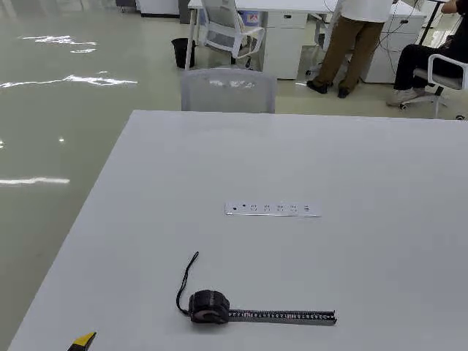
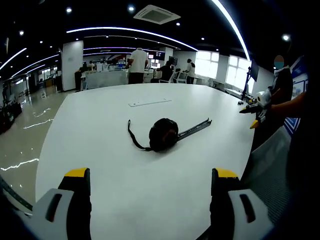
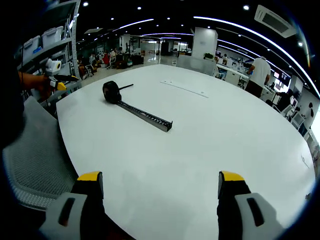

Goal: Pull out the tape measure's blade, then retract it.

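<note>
writing: the blade (image 1: 281, 316) carries fine scale marks, too small to read; a narrow panel (image 1: 272, 209) set in the table (image 1: 365, 161) bears a row of small marks, perhaps sockets.
tape measure (image 1: 209, 306): black case lying on the white table near its front edge, blade drawn out flat to the right with its hook end on the tabletop.
strap (image 1: 184, 278): thin black loop trailing from the case toward the panel.
left gripper (image 2: 151, 173): jaws spread wide with nothing between them; the tape measure lies ahead, well apart, blade running off to the right.
right gripper (image 3: 160, 176): jaws spread too, holding nothing; the blade's hook end is the nearest part, well ahead, the case farther off at upper left.
beyond: a grey chair (image 1: 228, 90) at the table's far edge.
</note>
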Available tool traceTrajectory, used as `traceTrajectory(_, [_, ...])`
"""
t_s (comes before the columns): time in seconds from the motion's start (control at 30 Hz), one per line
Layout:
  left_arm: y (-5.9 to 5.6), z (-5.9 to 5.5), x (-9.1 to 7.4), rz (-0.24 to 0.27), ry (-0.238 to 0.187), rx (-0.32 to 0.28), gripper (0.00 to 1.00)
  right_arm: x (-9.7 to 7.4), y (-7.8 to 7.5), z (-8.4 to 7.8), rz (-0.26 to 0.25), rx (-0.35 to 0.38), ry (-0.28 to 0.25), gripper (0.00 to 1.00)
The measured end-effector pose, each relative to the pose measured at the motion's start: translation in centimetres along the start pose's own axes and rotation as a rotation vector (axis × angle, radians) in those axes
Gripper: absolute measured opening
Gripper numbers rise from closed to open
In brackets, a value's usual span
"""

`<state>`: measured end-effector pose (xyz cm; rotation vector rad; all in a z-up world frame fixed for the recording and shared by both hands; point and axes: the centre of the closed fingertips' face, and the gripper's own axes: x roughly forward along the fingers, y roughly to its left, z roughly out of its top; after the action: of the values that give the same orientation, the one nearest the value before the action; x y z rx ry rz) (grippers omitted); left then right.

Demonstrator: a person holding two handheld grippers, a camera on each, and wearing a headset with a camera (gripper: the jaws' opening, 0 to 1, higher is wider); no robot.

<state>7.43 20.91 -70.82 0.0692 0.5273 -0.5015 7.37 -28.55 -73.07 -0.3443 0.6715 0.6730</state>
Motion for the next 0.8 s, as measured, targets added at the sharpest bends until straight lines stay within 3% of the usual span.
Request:
traceTrajectory(0.07, [0.3,-0.3,0.0,-0.001,0.004,0.000,0.99,0.4,0.0,0.3,0.017,-0.013,0.014,0.96])
traceTrajectory(0.13, [-0.2,0.4,0.4,0.005,0.001,-0.006,0.99,0.8,0.4,1.0,0.057,-0.038,0.010,0.92])
traceTrajectory(0.27, [-0.8,1.1,1.4,0.027,0.011,-0.022,0.99,1.4,0.4,2.5,0.081,-0.073,0.009,0.91])
traceTrajectory(0.43, [-2.4,2.3,2.6,0.028,0.001,-0.026,0.99,2.5,-0.1,3.9,0.115,-0.182,0.043,0.88])
traceTrajectory(0.53, [-2.6,2.5,3.3,0.050,-0.012,-0.003,0.99,3.3,0.3,4.7,0.177,-0.197,0.059,0.88])
traceTrajectory(0.63, [-3.7,3.1,4.2,0.060,-0.015,-0.016,0.99,4.1,-0.3,5.5,0.176,-0.242,0.067,0.86])
traceTrajectory(0.8, [-3.8,2.7,4.6,0.067,-0.021,-0.065,0.99,5.6,-1.1,6.3,0.183,-0.264,0.095,0.85])
